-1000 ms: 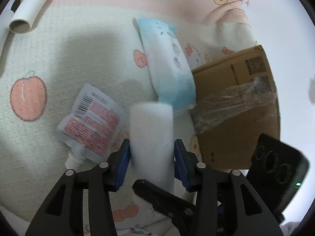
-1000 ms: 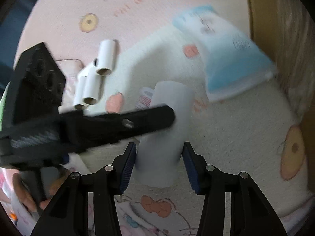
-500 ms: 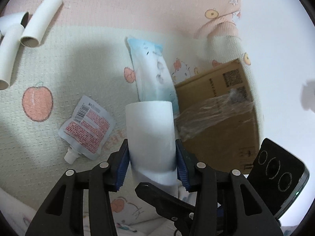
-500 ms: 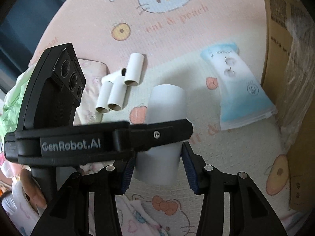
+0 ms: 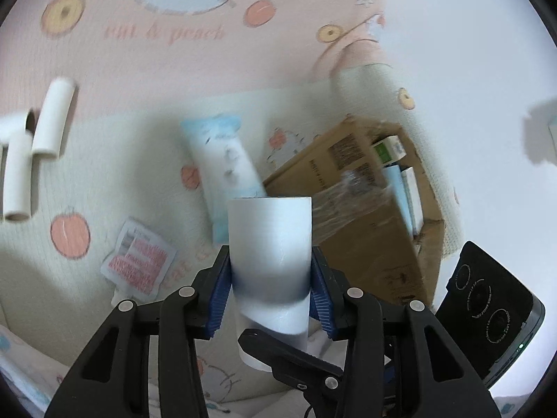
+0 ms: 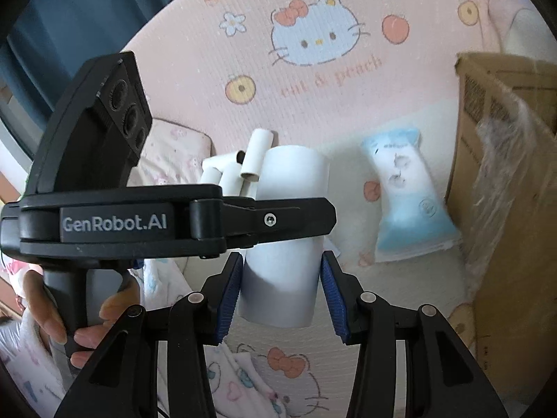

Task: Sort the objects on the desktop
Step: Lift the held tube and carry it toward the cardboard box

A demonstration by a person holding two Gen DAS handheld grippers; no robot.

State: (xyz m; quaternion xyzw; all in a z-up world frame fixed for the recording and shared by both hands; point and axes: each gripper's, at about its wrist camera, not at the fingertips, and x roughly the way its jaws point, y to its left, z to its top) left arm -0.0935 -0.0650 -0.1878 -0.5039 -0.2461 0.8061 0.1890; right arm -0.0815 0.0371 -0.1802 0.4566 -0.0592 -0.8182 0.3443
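Cartoon-print blanket (image 5: pixel 174 52) underneath. Both tongs, left (image 5: pixel 269 289) and right (image 6: pixel 280 291), pinch one white roll (image 5: pixel 269 244) half-open, raised clear; cardboard box (image 5: pixel 365 216) at two o'clock, likely its destination.

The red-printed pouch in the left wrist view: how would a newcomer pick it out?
Start at the cardboard box on the right and cross the cream blanket leftwards. The flat pouch lies beside a peach print, the only item with red lettering and a barcode.

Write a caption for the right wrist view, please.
Both grippers, right and left, clamp one white paper roll above a cartoon-cat blanket, blue wipes pack and cardboard box nearby.
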